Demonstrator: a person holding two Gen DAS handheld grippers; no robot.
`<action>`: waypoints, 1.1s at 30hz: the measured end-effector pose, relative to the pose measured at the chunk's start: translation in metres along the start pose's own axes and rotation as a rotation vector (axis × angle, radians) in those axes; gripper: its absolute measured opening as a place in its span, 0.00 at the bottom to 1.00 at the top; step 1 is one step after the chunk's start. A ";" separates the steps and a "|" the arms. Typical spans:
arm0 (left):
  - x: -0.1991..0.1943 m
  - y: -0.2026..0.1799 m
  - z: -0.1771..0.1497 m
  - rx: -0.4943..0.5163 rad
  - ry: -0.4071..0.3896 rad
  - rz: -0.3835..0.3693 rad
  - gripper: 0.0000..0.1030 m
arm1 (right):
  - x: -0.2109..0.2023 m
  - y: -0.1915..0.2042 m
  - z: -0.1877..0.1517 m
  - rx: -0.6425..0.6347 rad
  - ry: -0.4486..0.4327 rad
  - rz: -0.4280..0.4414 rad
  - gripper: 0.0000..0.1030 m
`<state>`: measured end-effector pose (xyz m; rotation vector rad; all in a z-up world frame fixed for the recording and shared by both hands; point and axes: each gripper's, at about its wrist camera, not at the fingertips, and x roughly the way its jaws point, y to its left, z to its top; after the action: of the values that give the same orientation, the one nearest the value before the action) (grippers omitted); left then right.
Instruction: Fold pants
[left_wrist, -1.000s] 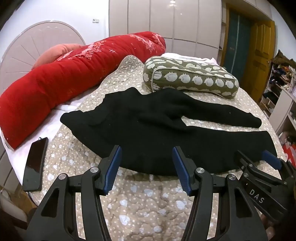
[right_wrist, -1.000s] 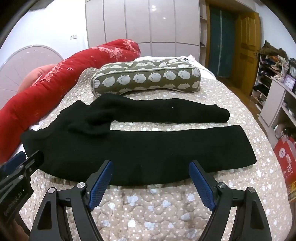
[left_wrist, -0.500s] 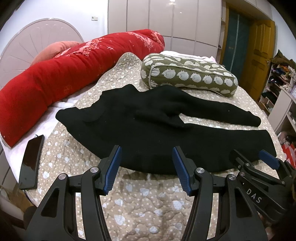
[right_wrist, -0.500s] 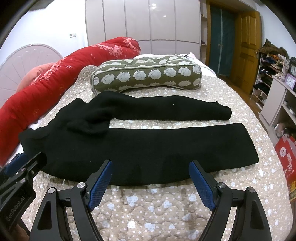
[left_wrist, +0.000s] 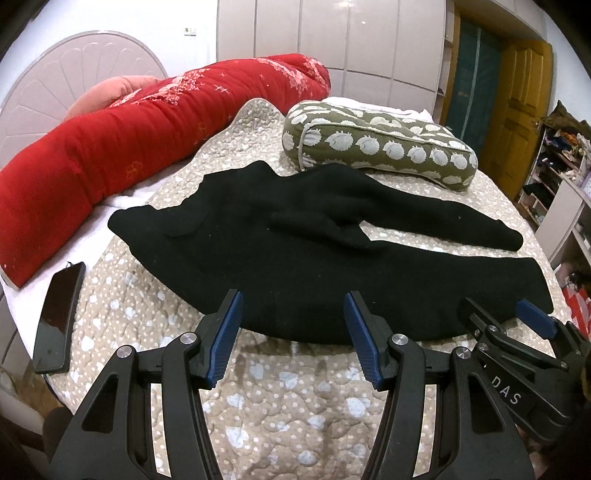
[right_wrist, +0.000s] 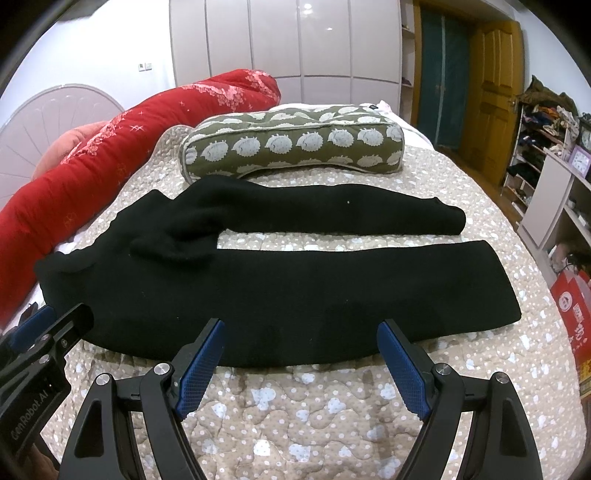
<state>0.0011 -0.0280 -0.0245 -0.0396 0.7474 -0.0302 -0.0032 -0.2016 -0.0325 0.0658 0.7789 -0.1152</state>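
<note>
The black pants (right_wrist: 280, 284) are spread flat on the bed (right_wrist: 295, 417), legs parted toward 3 o'clock, waist toward 9 o'clock. The left tool (left_wrist: 291, 332) and right tool (right_wrist: 299, 354) are held wide and empty at 6 o'clock. The quilt may be pinched with the hem, or the bunched crotch folded into a lump.

Only readable stuff: "DAS" on the right gripper (left_wrist: 517, 325) body, and "GenRobot.AI" down the side of the left gripper (right_wrist: 55, 325). Red box lettering's unreadable.
</note>
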 end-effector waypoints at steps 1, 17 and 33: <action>0.000 0.000 0.000 -0.002 0.001 0.000 0.55 | 0.000 0.001 0.000 0.002 -0.012 0.002 0.81; 0.008 0.009 -0.003 -0.030 0.022 0.003 0.55 | 0.008 0.003 -0.001 0.019 -0.012 0.025 0.81; 0.014 0.019 -0.003 -0.059 0.043 0.006 0.55 | 0.013 0.007 -0.002 0.017 0.019 0.037 0.81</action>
<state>0.0090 -0.0098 -0.0371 -0.0935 0.7916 -0.0032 0.0054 -0.1954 -0.0433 0.0979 0.7956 -0.0863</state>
